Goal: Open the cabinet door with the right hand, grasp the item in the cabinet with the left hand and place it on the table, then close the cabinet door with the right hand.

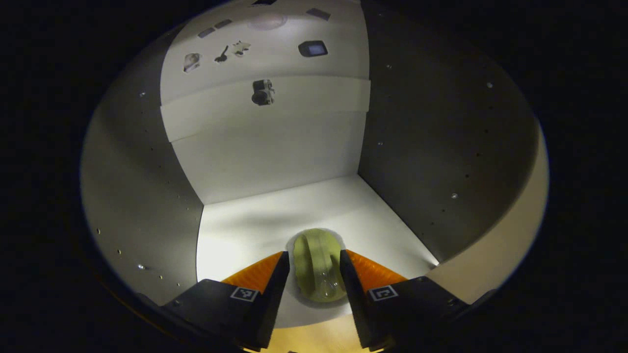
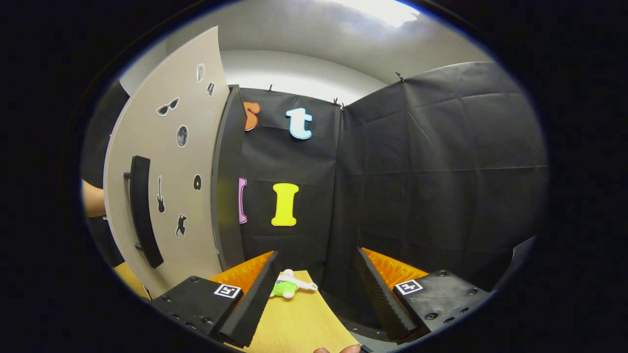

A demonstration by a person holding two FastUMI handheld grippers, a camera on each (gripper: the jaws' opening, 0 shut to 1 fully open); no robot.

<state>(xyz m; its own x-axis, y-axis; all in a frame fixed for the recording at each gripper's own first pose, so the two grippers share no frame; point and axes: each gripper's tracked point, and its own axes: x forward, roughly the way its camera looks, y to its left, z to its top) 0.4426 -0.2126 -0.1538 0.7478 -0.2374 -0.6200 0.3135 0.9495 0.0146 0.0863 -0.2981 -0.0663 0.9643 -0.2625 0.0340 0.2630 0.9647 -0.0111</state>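
Squeezing evenly is mattering now, as the left gripper point(image 1: 317, 267) is straddling the yellow-green item point(image 1: 318, 264) on the cabinet floor point(image 1: 245, 230), fingers not clearly pressing, while the right gripper point(image 2: 316, 289) is hanging wide open.

Black cloth point(image 2: 431, 171) hangs in folds as the booth's wall behind a pale wooden worktop point(image 2: 299, 318), under a white ceiling point(image 2: 304, 44) with a bright light point(image 2: 378, 10).

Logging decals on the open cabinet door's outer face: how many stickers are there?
6 on the cabinet door: two near its top edge, sunglasses, a round one, a guitar with a small dark one, a cat lowest.
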